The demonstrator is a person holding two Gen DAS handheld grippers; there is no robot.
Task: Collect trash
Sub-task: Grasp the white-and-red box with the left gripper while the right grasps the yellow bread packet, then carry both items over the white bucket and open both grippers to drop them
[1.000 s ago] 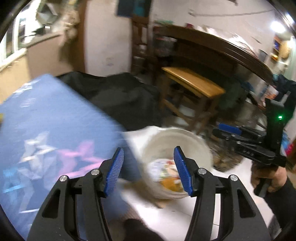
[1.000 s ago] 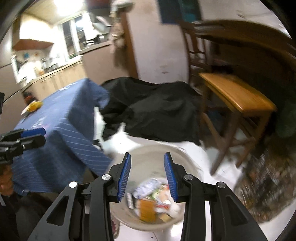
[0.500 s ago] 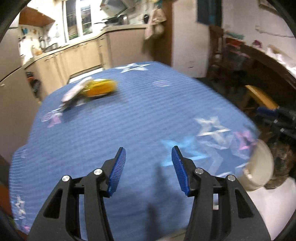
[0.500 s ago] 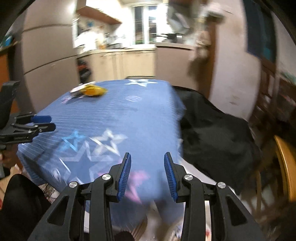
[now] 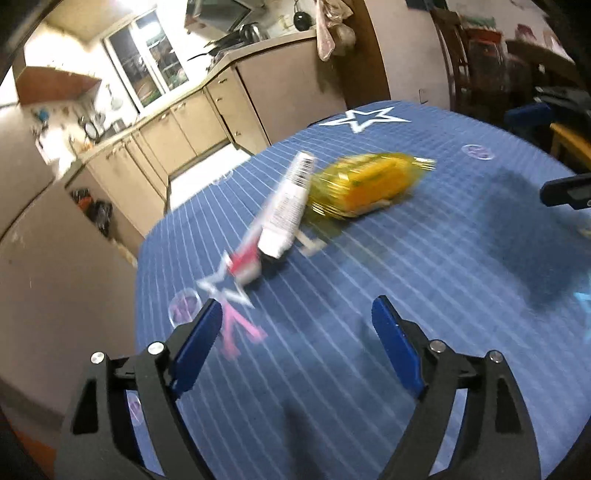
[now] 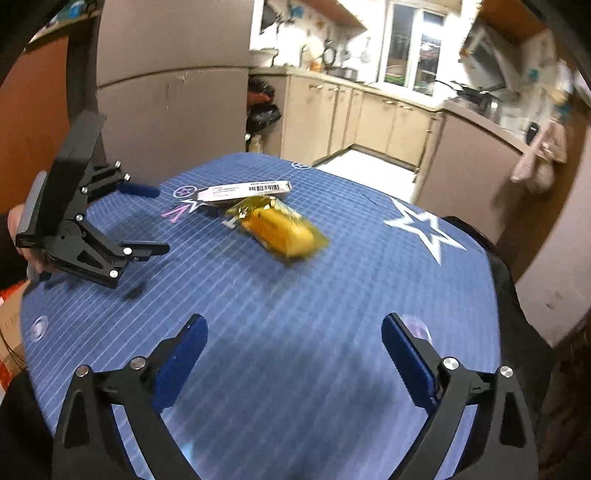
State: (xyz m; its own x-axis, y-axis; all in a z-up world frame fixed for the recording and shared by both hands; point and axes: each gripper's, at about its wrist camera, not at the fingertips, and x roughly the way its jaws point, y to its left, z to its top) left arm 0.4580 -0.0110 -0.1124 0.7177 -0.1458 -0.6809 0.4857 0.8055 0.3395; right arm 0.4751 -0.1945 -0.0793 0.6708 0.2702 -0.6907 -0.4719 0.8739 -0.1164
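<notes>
Left gripper point(image 5: 297, 314): fingers point(image 5: 393, 341) spread wide, nothing between them, held above the desk point(image 5: 424, 258) with its blue star-print cloth. Right gripper point(image 6: 293, 332): fingers point(image 6: 406, 354) likewise spread wide and empty, also over the desk.

Ahead of the left gripper lay two pieces of trash, touching each other. The nearer was a white tube point(image 5: 286, 206) with a printed label and a red end, its long axis running away from the camera. Just beyond it, to the right, sat a yellow packet point(image 5: 364, 184) in clear crinkled wrap. Both were blurred, so the print could not be read.

In the right wrist view the same pair sat near the far side of the desk: packet point(image 6: 282, 230) in front, tube point(image 6: 243, 192) behind it with a barcode visible along its side. A small white scrap point(image 6: 229, 222) lay just beside the packet's left end. The left gripper point(image 6: 151, 221) showed at the left edge, held in a hand point(image 6: 16, 236), jaws parted, near the tube but apart from it.

Beyond the desk: beige kitchen cabinets point(image 6: 369, 118), a lit window point(image 6: 410, 48), and a cloth point(image 5: 327, 27) hanging at the counter's corner.
</notes>
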